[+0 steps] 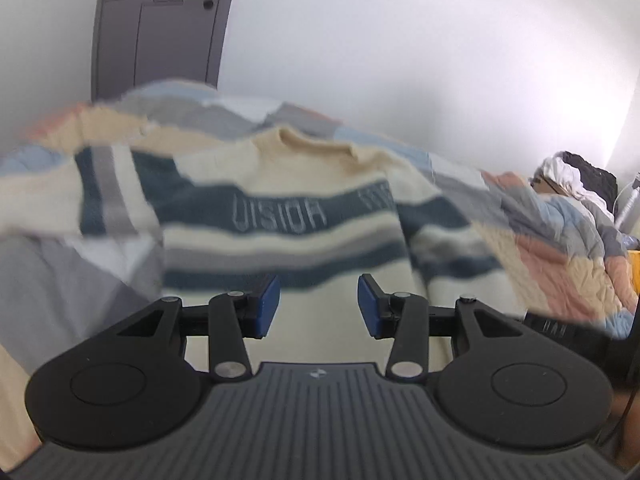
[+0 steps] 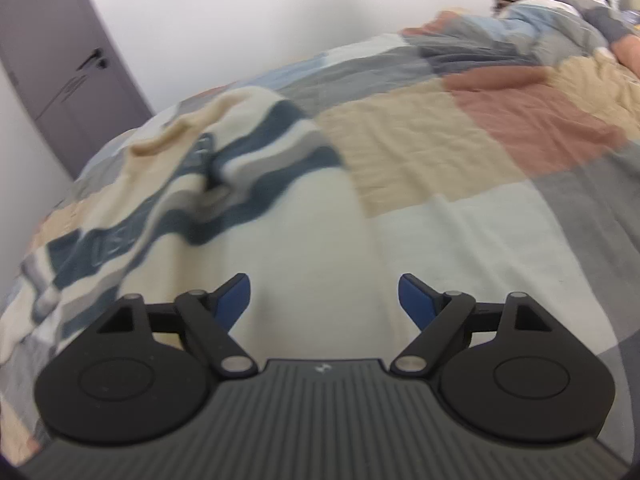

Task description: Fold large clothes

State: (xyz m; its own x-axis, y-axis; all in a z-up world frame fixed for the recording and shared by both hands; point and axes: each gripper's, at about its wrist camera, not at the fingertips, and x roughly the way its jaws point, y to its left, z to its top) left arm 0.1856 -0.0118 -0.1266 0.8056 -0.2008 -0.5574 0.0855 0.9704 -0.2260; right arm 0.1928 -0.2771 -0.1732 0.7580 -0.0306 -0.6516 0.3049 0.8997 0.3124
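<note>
Hovering over the cloth, the left tongs (image 1: 319, 306) stand spread with nothing between their blue pads (image 1: 267, 306). The right tongs (image 2: 324, 302) gape wider, also empty. Beneath both lies the cream knitted sweater with dark teal and grey stripes (image 1: 288, 216), spread on the bed's patchwork quilt of beige, rust, grey and pale blue squares (image 2: 432, 136); from the right tongs its neckline sits at ten o'clock. A grey door (image 1: 160, 28) stands at eleven o'clock from the left tongs, and a heap of white and black clothes (image 1: 576, 180) at two o'clock.
</note>
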